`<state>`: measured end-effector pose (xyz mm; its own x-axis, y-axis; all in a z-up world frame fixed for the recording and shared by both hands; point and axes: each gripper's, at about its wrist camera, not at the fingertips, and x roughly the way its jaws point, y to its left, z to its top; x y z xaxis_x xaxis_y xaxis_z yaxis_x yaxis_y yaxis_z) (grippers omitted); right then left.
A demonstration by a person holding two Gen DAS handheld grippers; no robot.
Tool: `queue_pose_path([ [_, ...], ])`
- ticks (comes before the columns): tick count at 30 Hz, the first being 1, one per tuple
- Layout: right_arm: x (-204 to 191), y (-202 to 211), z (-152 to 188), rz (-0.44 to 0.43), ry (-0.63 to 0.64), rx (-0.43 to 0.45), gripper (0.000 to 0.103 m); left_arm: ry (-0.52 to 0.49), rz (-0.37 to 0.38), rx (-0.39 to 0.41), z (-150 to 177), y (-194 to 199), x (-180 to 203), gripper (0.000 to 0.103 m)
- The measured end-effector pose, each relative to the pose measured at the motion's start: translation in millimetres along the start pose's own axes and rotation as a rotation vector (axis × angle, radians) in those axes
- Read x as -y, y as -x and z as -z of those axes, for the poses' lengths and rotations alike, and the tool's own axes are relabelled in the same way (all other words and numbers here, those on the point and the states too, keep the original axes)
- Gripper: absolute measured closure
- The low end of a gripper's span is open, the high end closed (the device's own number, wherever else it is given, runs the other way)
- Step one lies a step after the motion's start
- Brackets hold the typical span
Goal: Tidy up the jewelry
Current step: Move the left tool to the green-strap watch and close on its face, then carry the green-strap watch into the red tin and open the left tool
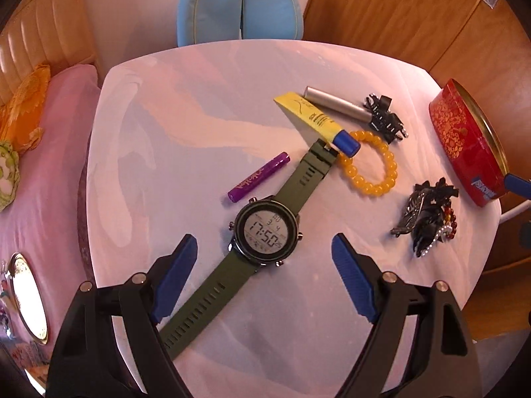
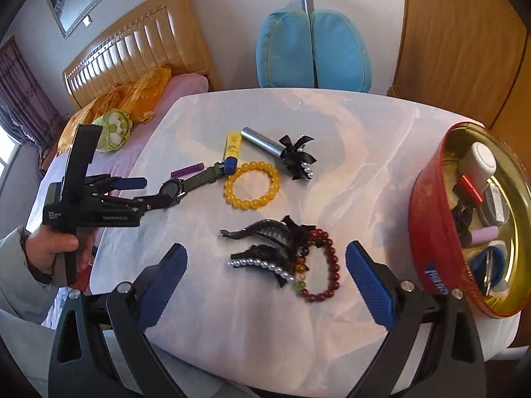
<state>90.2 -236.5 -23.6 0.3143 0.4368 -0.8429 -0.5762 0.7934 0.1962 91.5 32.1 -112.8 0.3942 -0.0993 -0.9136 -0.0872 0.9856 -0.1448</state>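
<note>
A green-strapped digital watch [image 1: 265,229] lies flat on the white table [image 1: 166,132], between the fingers of my open left gripper [image 1: 265,248]. It also shows in the right wrist view [image 2: 172,189]. A yellow bead bracelet [image 1: 371,165] [image 2: 251,185] lies beyond it. My open, empty right gripper [image 2: 264,258] hovers over a black hair clip with pearls [image 2: 262,248] and a dark red bead bracelet [image 2: 327,265]. A red tin [image 2: 431,232] at the right holds several small items.
A yellow tube [image 1: 312,116], a silver cylinder [image 1: 335,104], a purple tube [image 1: 259,177] and a black bow clip [image 1: 385,119] lie on the table. A blue chair [image 2: 312,49] stands behind it, a bed [image 2: 99,132] at the left, wooden cabinets at the right.
</note>
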Motion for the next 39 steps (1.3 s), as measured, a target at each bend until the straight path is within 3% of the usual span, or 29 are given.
queue_pose_path([
  [5,-27.9,-15.6,0.9,0.026,0.021,-0.055,0.006,-0.071,0.015,-0.020,-1.2,-14.1,-8.5,0.022],
  [8,-28.9,-21.0,-6.4,0.030,0.032,-0.053,0.006,-0.114,0.015,0.009,-1.0,-16.5,-6.2,0.022],
  [13,-21.2,-25.4,-17.9,0.032,0.026,-0.061,0.006,-0.130,-0.031,0.033,0.5,-19.7,2.1,0.022],
  [15,-18.5,-25.5,-17.5,0.026,0.027,-0.065,0.006,-0.132,-0.099,0.043,1.8,-22.6,5.2,0.022],
  [18,-12.5,-29.6,-13.0,0.019,0.036,-0.089,0.006,-0.084,-0.141,0.055,3.5,-24.0,11.0,0.022],
  [22,-3.0,-27.7,-10.4,-0.002,0.033,-0.089,0.006,-0.042,-0.167,0.077,3.5,-19.3,17.1,0.052],
  [27,11.8,-24.4,-10.5,-0.006,0.026,-0.081,0.006,0.010,-0.131,0.062,3.8,-12.4,10.9,0.052],
  [39,8.8,-4.4,-11.6,0.023,0.005,-0.015,0.006,-0.022,-0.045,0.188,-7.7,44.9,18.0,0.052],
])
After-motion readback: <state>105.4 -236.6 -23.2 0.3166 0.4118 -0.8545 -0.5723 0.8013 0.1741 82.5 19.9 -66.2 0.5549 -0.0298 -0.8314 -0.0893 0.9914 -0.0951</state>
